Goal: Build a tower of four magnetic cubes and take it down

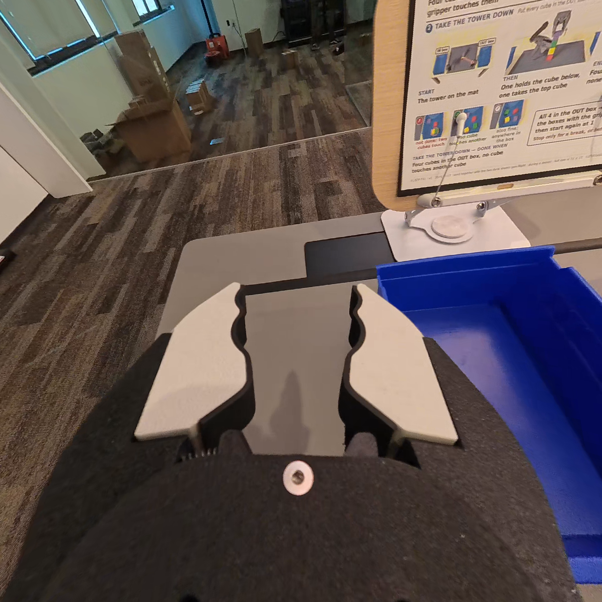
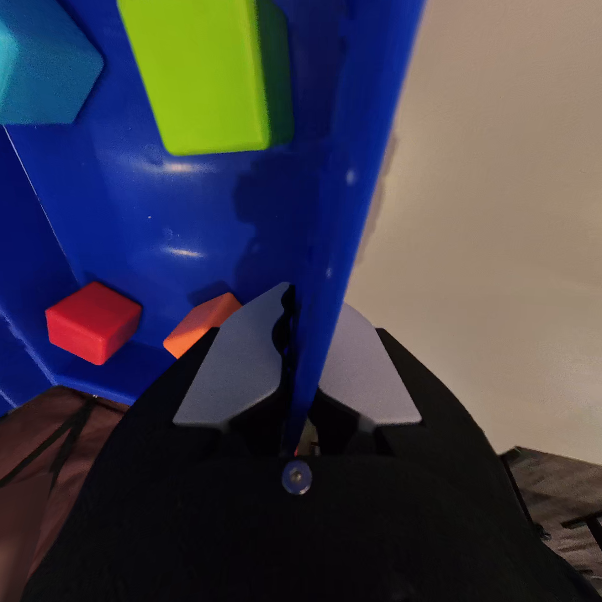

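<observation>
Where the left gripper [image 1: 298,293] stands: above the grey table [image 1: 228,260], jaws spread wide and nothing between them.
Dark mat [image 1: 345,257]: on the table beyond the fingertips; no cube shows on it.
Empty blue bin [image 1: 456,264]: just right of the left gripper; the visible part of its floor is bare.
Instruction poster [image 1: 505,97]: upright on a white stand behind the empty bin.
Teal cube [image 2: 42,65]: in the loaded blue bin [image 2: 146,211], at the far left of the right wrist view.
Green cube [image 2: 202,75]: in the same bin, near the clamped wall, apart from the teal cube.
Red cube [image 2: 91,322]: on the bin floor near the gripper end, apart from the others.
Orange cube [image 2: 202,321]: beside the red cube with a gap between; part is hidden behind a gripper finger.
Right gripper [image 2: 317,296]: closed narrow on the side wall of the loaded bin, one finger inside and one outside.
Step in hand (judgement): the bin is being handled by its wall; no tower stands.
Cube handling (judgement): rigid, smooth and probably light; take each by two opposite flat faces, square to the pads. Magnets may snap neighbours together when brought close.
Bin handling (judgement): stiff thin plastic; a one-wall grip lets it tilt, so the loose cubes may slide and meet.
</observation>
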A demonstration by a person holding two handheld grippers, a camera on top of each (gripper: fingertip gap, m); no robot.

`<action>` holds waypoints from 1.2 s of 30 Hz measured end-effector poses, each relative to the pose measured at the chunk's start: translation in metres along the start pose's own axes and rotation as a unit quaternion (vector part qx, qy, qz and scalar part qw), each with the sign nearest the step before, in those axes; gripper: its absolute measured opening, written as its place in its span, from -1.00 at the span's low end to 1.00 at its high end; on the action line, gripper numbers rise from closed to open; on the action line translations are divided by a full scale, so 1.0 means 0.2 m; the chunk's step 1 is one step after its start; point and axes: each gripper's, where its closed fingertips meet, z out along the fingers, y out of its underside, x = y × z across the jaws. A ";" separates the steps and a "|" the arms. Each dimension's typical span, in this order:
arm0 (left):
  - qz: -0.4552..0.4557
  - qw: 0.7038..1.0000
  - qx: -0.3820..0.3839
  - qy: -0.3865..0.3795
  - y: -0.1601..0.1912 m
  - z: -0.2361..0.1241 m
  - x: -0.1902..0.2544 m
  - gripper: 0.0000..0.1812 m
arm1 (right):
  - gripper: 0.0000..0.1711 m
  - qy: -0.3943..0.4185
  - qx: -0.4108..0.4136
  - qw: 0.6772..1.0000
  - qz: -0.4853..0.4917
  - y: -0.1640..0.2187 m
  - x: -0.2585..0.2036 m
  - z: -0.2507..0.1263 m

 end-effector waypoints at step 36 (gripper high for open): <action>-0.069 0.994 0.029 -0.084 0.01 -0.69 -0.55 -0.26 | -0.92 -0.025 -0.046 0.929 -0.367 -0.66 -2.83 0.24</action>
